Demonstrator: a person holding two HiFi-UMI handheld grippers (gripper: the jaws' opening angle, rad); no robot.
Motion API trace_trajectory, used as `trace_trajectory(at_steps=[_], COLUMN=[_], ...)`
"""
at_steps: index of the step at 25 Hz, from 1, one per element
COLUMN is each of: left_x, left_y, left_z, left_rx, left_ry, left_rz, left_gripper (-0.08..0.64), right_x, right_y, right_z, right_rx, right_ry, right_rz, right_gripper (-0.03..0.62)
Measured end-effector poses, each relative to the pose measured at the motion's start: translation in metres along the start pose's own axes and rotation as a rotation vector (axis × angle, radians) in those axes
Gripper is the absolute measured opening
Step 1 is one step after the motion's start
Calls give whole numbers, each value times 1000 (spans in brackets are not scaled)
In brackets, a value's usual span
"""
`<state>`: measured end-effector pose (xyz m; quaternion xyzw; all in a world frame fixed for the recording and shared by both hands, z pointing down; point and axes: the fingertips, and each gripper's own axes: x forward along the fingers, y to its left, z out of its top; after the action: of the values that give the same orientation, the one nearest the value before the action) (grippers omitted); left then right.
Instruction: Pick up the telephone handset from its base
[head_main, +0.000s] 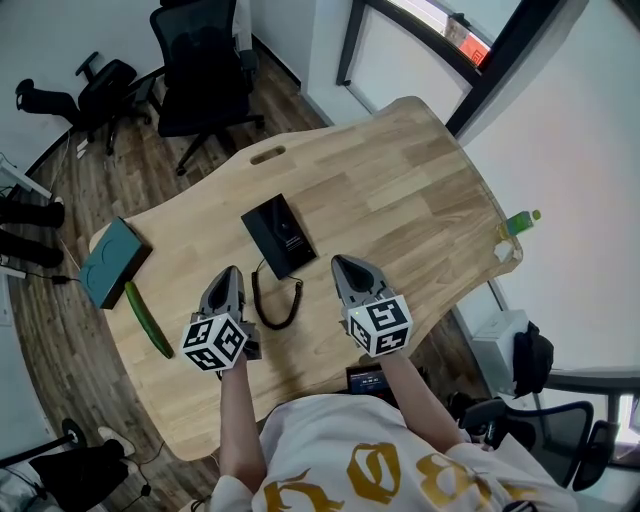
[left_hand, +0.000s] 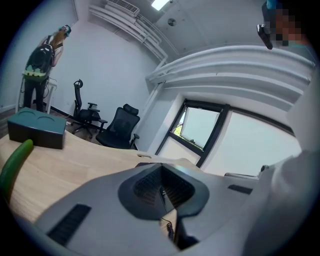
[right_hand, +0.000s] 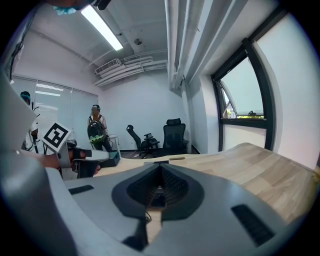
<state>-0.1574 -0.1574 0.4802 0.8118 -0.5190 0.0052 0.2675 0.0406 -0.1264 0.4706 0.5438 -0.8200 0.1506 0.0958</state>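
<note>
Black telephone (head_main: 280, 235): flat on the wooden table (head_main: 420, 190), just beyond both claws and between them; handset judged to be on its base, not yet lifted.
Coiled cord (head_main: 277, 303): looped off the telephone's near end, lying between the claws.
Left claw (head_main: 229, 275): clenched on nothing, near-left of the telephone.
Right claw (head_main: 346, 265): likewise clenched and empty, near-right of it.
Step in hand: the approach, by judgement; nothing grasped.
Doing it well: release one claw before reaching; straddle the handset across its narrow width; stay clear of the cord loop; lift straight up so the base stays put.
Hard to make out: seam between handset and base, lost in the black; which side carries the handset.
Cut off: both gripper views give only a sliver of telephone and cord past the jaws.
</note>
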Motion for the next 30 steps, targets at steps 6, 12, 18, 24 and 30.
trace_trajectory(at_steps=[6,12,18,24,30], left_x=[3,12,27,39,54], left_y=[6,15,24,28,26], left_z=[-3,-7,-17,-33,-39], left_rx=[3,-5,-36,-57,-77], left_ry=[16,26,53,90,77], left_rz=[23,53,57,65,37], left_gripper=[6,6,6,6,7], right_x=[6,21,38,51,63], right_y=[-3,-6,-11,-18,-31], right_z=[-1,-7,-17,-27,-38], right_rx=[5,13,22,25,47], right_ry=[2,17,45,83,120], right_rz=[11,30,39,45,37], right_gripper=[5,5,5,5,5])
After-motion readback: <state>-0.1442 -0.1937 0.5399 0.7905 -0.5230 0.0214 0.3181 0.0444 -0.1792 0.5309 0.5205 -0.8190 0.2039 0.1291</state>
